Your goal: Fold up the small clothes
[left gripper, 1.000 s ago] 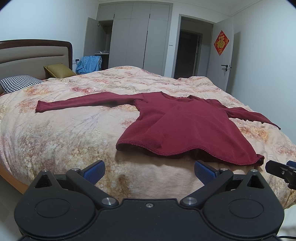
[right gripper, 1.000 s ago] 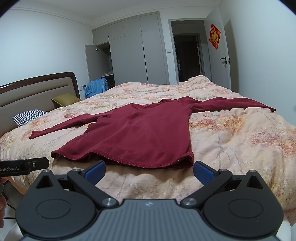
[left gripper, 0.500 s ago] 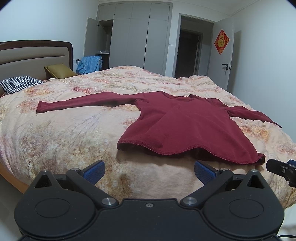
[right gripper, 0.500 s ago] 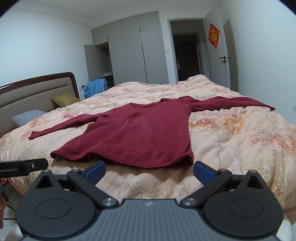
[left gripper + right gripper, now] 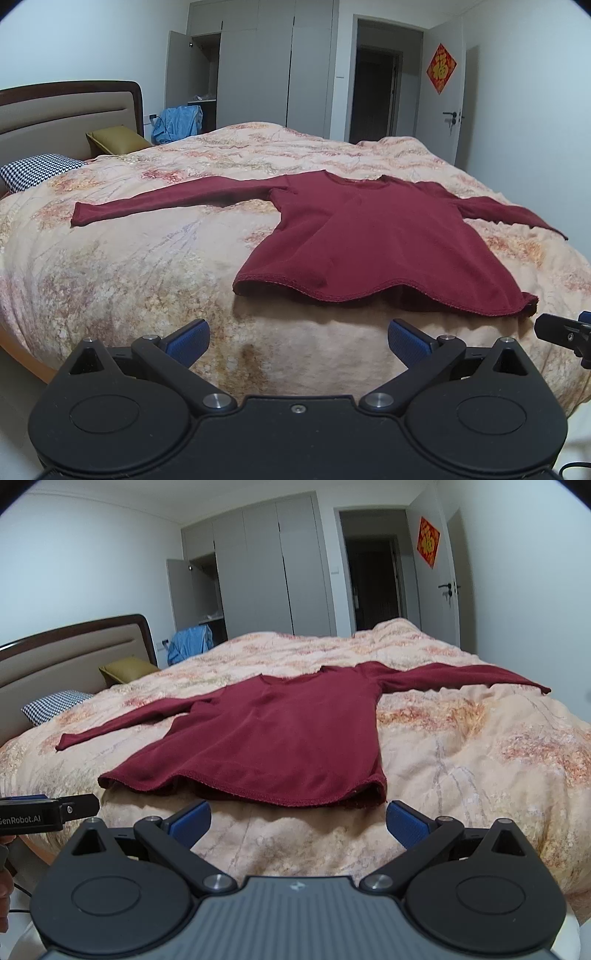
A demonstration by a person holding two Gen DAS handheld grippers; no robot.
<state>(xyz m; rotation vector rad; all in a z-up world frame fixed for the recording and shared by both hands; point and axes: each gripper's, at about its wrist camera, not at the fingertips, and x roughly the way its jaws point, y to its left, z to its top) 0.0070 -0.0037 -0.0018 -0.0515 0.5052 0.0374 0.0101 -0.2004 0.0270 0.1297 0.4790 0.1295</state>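
1. Your left gripper (image 5: pixel 298 341) and right gripper (image 5: pixel 297 822) both gape, holding nothing, near the hem.
2. The maroon top (image 5: pixel 373 236) lies flat on the bedspread (image 5: pixel 129 266).
3. Only your right view shows the "GenRobot.AI" lettering (image 5: pixel 20 820).

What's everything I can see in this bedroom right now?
Sweater: one, dark red, spread flat on the bed, sleeves out.
Bed: one, floral peach quilt.
Pillows: houndstooth pillow and olive pillow, by the headboard.
Blue garment: one, beyond the bed.
Wardrobe: grey, one door open.
Door: white, open, red decoration.
Left gripper: blue fingers, open, empty.
Right gripper: same, open, empty.
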